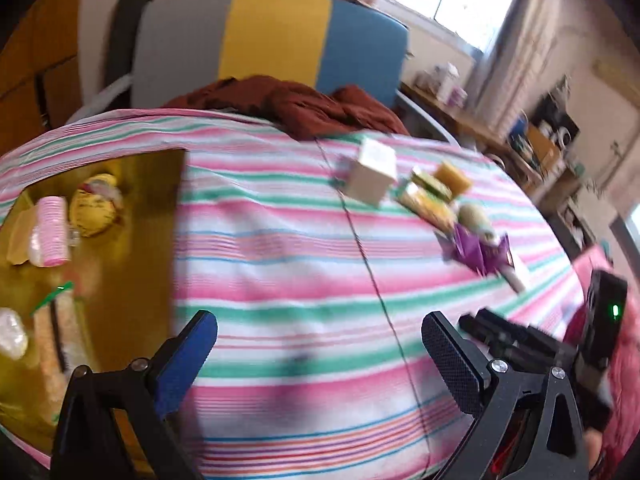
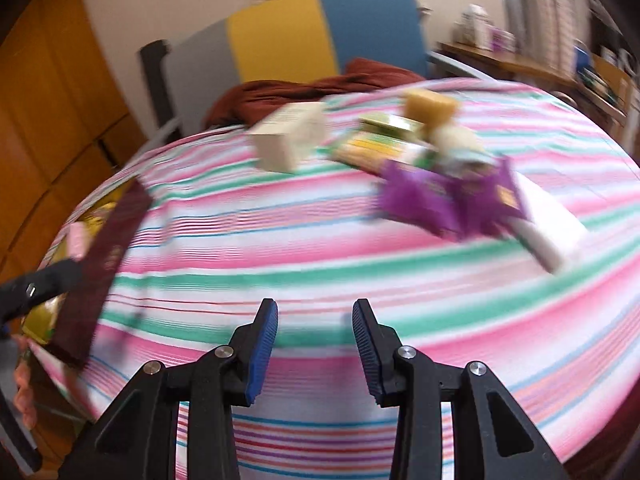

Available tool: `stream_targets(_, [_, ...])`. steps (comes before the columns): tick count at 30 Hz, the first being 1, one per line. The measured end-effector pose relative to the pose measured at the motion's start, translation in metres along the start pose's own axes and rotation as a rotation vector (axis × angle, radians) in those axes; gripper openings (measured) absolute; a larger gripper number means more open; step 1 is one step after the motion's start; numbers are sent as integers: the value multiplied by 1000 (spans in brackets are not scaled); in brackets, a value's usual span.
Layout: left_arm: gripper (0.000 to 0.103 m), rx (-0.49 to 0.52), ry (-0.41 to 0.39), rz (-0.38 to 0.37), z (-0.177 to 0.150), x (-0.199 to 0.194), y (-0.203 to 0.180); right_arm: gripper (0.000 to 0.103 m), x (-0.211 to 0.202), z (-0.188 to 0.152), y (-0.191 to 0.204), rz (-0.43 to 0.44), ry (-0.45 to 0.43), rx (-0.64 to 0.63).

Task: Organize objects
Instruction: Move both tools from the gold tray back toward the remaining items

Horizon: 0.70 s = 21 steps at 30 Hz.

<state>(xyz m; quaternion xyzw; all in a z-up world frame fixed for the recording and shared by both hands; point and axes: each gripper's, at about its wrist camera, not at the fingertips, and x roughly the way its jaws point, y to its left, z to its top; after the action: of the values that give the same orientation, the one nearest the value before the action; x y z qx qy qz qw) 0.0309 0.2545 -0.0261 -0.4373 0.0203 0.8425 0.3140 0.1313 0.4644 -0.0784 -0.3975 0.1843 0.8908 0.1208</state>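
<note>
Both of my hand-held grippers, left (image 1: 320, 344) and right (image 2: 315, 322), hang open and empty above the striped table (image 1: 280, 240). The crinkled purple foil packet (image 2: 452, 204) lies among the far-right clutter; it looks light and slippery, so I'd pinch an edge. The shallow golden cardboard box (image 1: 132, 240) already holds small wrapped items.

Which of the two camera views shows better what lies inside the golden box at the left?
The left wrist view. It looks down into the open golden box, showing a pink striped packet and a yellow pouch. The right wrist view shows only a blurred sliver of the box, behind its dark wall.
</note>
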Motion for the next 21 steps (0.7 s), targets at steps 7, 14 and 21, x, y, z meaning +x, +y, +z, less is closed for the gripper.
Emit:
stream_targets(7, [103,60,68,-25,-14,17,-28,39,-11,4,-59,-90,-35,70])
stream_targets(14, [103,72,105,-32,-21,25,-39,44,4,35,-84,-70,-77,143])
stream_targets(21, [103,75,116,-12,-23,27,-41,47,27,53,-100,-128,-82,197])
